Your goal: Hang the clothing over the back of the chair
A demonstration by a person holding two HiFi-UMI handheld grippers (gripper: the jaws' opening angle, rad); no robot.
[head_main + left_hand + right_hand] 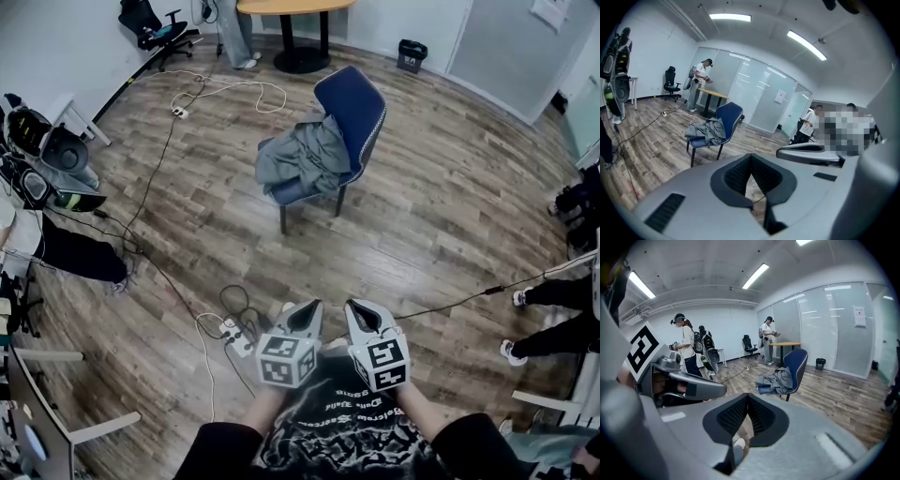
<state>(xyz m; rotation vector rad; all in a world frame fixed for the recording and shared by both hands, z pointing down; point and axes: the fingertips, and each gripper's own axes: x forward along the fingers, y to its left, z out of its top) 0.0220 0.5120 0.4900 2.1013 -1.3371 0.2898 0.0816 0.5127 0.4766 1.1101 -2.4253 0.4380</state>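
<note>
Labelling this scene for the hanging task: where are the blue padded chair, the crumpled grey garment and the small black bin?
blue padded chair (354, 105): head view, on its backrest.
crumpled grey garment (305, 155): head view, middle of the heap.
small black bin (411, 54): head view, on its front wall.

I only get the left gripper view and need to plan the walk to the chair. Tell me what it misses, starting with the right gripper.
Observer: The right gripper has its fingers shut, with nothing between them.
Operator: Now report the floor right in front of me.
Observer: In the head view, a white power strip with looped cables lies just ahead of you, between you and the chair.
</note>
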